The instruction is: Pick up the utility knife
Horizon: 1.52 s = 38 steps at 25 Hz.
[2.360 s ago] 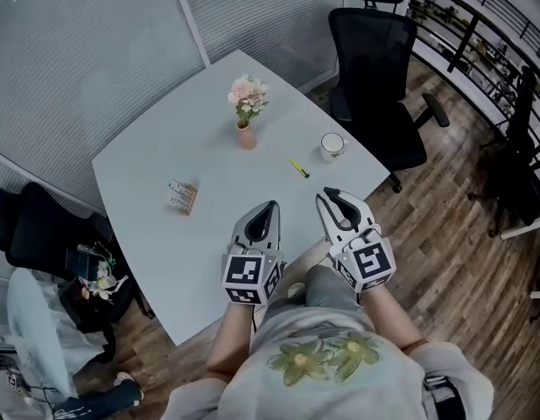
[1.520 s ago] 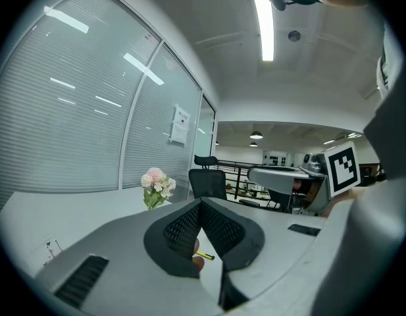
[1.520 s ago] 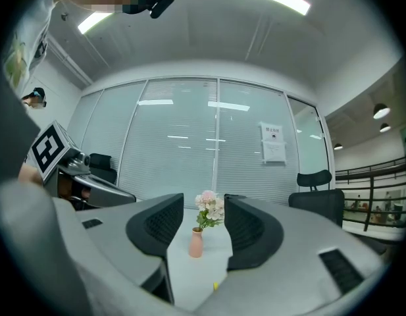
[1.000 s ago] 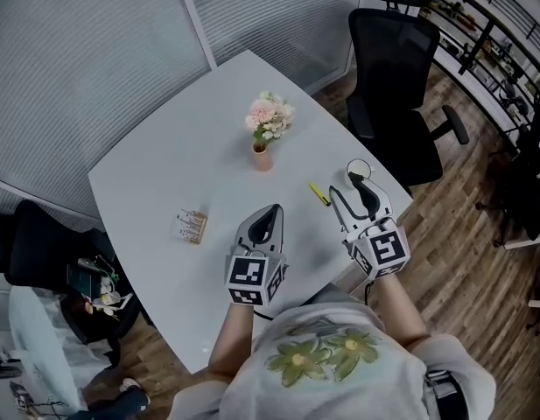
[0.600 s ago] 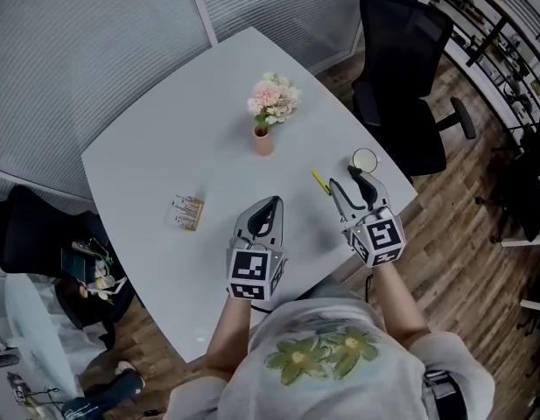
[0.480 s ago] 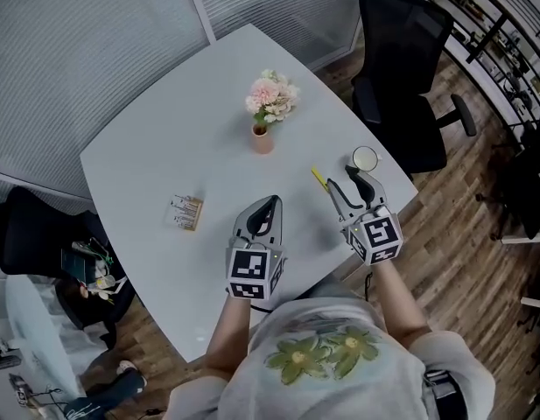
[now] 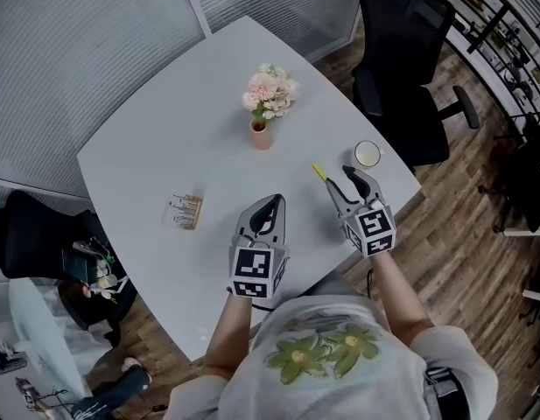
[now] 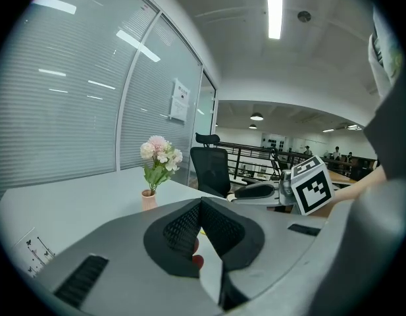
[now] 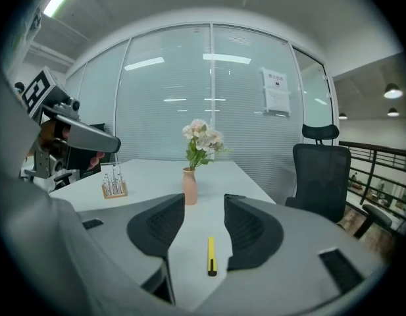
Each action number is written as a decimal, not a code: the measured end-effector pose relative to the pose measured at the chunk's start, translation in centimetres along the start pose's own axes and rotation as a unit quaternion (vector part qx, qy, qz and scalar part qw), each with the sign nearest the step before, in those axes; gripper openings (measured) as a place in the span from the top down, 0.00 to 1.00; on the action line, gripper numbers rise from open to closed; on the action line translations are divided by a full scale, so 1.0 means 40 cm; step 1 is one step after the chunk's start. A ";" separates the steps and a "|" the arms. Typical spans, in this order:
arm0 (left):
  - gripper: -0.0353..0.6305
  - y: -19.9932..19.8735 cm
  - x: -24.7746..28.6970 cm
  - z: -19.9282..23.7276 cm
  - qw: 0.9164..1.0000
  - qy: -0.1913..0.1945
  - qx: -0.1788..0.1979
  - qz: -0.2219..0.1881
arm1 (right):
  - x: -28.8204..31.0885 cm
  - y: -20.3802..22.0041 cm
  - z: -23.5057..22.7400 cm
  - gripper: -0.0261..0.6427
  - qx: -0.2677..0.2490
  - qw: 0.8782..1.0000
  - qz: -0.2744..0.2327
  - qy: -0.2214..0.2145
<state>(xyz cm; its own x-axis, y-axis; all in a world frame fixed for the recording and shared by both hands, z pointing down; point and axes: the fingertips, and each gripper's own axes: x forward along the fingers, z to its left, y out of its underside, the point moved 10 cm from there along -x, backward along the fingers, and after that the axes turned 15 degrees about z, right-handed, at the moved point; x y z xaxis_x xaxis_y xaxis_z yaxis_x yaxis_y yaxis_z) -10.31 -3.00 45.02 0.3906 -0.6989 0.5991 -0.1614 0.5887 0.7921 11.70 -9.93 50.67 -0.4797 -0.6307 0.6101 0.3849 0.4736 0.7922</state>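
The yellow utility knife (image 7: 319,172) lies flat on the white table (image 7: 164,138), near its right edge. My right gripper (image 7: 349,184) is open just short of it, its jaws apart and empty. In the right gripper view the knife (image 9: 210,255) lies lengthwise on the table below and ahead of the gap of the right gripper (image 9: 204,208), pointing away. My left gripper (image 7: 269,206) hovers over the table's near side, left of the knife, with its jaws together and nothing in them. The left gripper (image 8: 201,206) sees the right gripper (image 8: 265,191) to its right.
A pink vase of flowers (image 7: 262,132) stands mid-table beyond the knife. A white mug (image 7: 368,154) sits close to the right gripper at the table's edge. A small wooden rack (image 7: 185,211) lies to the left. A black office chair (image 7: 408,59) stands off the far right corner.
My right gripper has moved forward and a little left, closing on the knife, and stays open. The left gripper has barely moved. The head view has shifted slightly.
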 end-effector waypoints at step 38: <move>0.94 0.046 0.038 0.078 0.999 0.000 -0.022 0.039 | 0.246 0.193 -0.029 0.71 -0.027 0.983 0.181 -0.015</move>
<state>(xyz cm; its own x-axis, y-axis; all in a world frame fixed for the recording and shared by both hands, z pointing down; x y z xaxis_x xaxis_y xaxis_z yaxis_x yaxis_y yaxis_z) -12.84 -4.23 47.75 0.3777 -0.6509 0.6585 -0.1516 0.6581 0.7375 10.85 -13.20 62.76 -0.3267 -0.4087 0.8522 0.5750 0.6297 0.5224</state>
